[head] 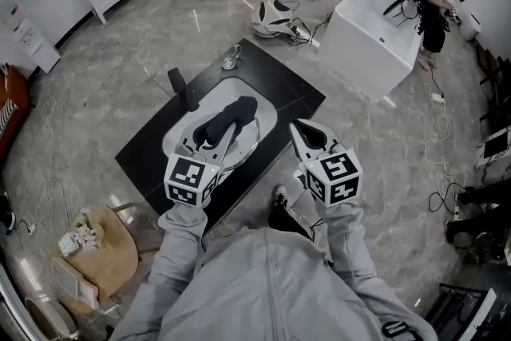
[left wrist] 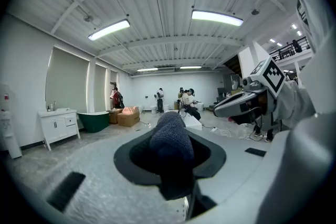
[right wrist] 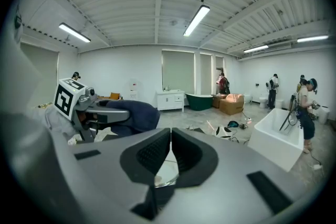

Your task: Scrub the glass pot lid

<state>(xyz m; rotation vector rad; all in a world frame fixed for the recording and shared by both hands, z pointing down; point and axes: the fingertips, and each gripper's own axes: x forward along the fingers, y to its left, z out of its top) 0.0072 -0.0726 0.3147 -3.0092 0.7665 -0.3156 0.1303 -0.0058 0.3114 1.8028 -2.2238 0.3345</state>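
Holding one cloth (head: 230, 120) above one lid (head: 247, 148).

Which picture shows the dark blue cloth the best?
The head view: most of the cloth shows from above, over the glass lid. The left gripper view shows only its bunched end, gripped between the jaws. The right gripper view shows it small and from the side.

The cloth (head: 230, 117) sits between the jaws of the left gripper (head: 219, 138), above the glass pot lid (head: 249, 144) in the sink (head: 177, 138). The right gripper (head: 297, 127) is just right of the sink, and the bathtub (head: 374, 37) lies well beyond it.
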